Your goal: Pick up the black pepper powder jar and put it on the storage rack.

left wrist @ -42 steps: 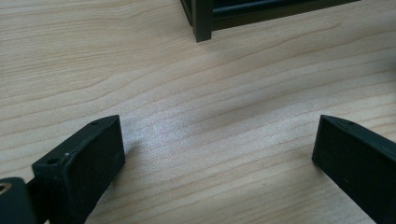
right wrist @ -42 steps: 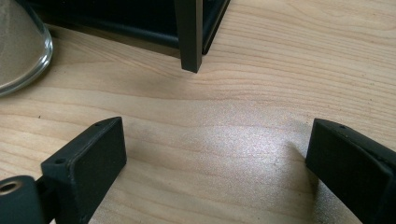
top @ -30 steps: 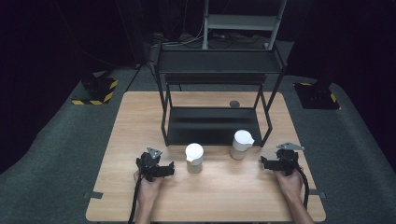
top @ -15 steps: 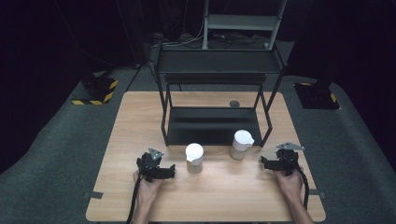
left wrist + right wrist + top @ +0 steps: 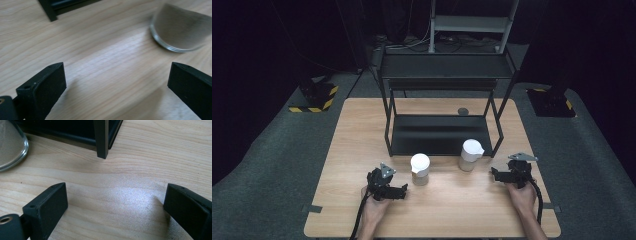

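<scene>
Both grippers low over tabletop (image 5: 462, 205), jaws wide, empty.
Left gripper (image 5: 398, 192) near left jar (image 5: 420, 168); right gripper (image 5: 496, 175) near right jar (image 5: 471, 154).

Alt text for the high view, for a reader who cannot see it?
Two hand-held grippers rest on a wooden table, the left gripper near one white-lidded jar and the right gripper near another. A black metal rack stands behind the jars.

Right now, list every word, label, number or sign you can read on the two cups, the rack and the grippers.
None can be read: the left cup, the right cup, the black rack, the left gripper and the right gripper carry no legible text.
</scene>
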Tool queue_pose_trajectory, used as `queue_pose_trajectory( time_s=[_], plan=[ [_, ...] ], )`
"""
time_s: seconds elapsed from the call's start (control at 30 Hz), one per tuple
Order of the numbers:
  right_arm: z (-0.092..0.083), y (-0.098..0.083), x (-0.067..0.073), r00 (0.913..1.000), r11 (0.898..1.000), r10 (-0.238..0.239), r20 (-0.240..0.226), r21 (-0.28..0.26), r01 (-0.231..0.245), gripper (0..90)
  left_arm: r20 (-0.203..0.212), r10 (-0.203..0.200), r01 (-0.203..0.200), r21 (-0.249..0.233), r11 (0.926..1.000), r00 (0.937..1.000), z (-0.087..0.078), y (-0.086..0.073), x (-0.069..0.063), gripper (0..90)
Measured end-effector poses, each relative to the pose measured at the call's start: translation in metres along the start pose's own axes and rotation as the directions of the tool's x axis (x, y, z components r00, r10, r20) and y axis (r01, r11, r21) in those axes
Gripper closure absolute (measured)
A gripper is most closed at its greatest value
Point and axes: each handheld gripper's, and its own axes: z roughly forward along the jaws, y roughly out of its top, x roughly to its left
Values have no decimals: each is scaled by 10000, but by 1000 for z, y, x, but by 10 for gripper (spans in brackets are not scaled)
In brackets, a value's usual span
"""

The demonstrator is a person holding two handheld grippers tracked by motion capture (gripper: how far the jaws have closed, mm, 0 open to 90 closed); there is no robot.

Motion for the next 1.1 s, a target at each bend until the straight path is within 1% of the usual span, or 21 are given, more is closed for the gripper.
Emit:
queue_pose_trajectory(
  time_s=[0.17, 0.43, 0.67, 0.77, 0.87, 0.97, 1.1],
  plan=[
    [0, 0, 0, 10000, 10000, -14, 2, -5, 14, 46, 317, 168, -168, 2, 9999, 9994, 3, 2, -5, 23],
    [0, 0, 0, 10000, 10000, 2, 2, 0, -2, 47, 789, 80, -50, -375, 9993, 9969, 6, 1, -10, 34],
    [0, 0, 0, 10000, 10000, 21, 2, 5, -21, 47, 916, 201, -143, -630, 9979, 9956, 8, 3, -16, 49],
    [0, 0, 0, 10000, 10000, 4, 2, 1, -4, 47, 909, 246, -177, -760, 9970, 9956, 9, 3, -18, 57],
    [0, 0, 0, 10000, 10000, 3, 2, -1, -3, 47, 947, 209, -125, -882, 9960, 9953, 10, 3, -20, 67],
    [0, 0, 0, 10000, 10000, 5, 2, 0, -5, 47, 898, 288, -196, -1018, 9946, 9955, 10, 4, -23, 75],
    [0, 0, 0, 10000, 10000, 1, 2, -1, -1, 47, 909, 218, -100, -1286, 9916, 9956, 9, 5, -26, 91]
  ],
)
